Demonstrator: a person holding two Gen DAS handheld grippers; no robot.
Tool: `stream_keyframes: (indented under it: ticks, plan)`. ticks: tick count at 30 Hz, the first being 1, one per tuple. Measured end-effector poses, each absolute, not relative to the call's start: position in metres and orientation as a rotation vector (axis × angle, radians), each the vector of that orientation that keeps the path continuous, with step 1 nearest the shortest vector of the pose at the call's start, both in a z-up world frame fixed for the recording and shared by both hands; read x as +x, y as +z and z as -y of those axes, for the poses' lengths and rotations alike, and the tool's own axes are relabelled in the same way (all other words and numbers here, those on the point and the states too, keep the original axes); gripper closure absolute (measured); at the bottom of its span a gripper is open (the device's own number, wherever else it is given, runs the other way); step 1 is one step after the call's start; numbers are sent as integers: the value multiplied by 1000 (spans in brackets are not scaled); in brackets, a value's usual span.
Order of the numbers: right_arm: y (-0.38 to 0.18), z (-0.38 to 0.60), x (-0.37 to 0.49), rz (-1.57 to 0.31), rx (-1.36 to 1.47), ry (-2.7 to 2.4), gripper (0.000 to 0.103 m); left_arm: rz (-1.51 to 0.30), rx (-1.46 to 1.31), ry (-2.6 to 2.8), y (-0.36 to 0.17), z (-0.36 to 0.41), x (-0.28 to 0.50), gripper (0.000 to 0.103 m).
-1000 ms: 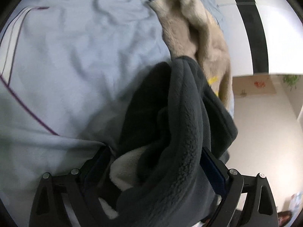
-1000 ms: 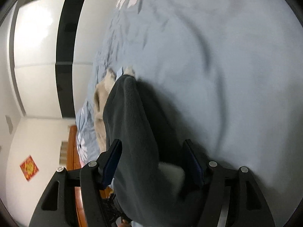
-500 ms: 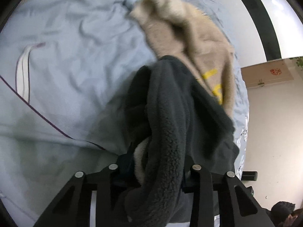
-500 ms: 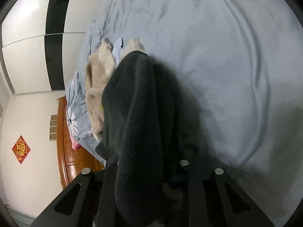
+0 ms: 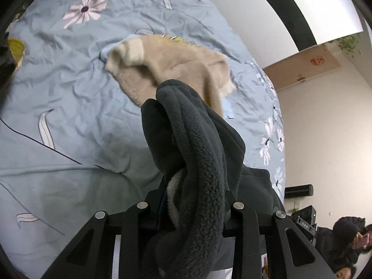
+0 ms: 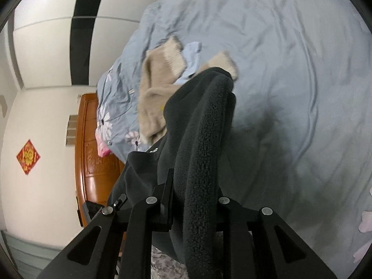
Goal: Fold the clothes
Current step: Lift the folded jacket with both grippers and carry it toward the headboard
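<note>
A dark grey fleece garment point(image 5: 197, 144) with a cream lining hangs bunched between the jaws of my left gripper point(image 5: 193, 200), which is shut on it. The same fleece point(image 6: 200, 139) runs through my right gripper point(image 6: 193, 200), also shut on it. Both grippers hold it lifted above the bed. A beige fuzzy sweater point(image 5: 172, 62) lies crumpled on the blue floral bedsheet point(image 5: 69, 97) beyond the fleece; it also shows in the right wrist view point(image 6: 155, 88). The fingertips are hidden by the fleece.
A wooden bed footboard point(image 6: 93, 153) stands at the bed's edge by a white wall. A yellow item point(image 5: 16, 46) lies at the far left of the sheet. A person in dark clothes point(image 5: 346, 239) is at the lower right. A white and black wardrobe point(image 6: 69, 30) stands behind.
Both grippers have closed on the dark fleece and lifted it up and back from the bed. More of the sheet and the beige sweater now shows.
</note>
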State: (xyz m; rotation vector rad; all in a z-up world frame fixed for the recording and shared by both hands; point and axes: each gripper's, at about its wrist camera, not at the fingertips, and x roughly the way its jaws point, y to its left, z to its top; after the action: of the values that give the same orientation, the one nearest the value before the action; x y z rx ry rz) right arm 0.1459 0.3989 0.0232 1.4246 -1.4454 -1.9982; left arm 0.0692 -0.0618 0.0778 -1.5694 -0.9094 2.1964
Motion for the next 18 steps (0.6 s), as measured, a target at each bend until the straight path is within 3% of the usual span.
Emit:
stream_keyframes:
  ticks: [10,18]
  plan:
    - [91,-305,99,1281,1349,-1932,84,940,-1418,2336,159,176,89,68]
    - [141,-120,42,1115,1268,-1832,84,887,-1308,2513,223,354,92,68]
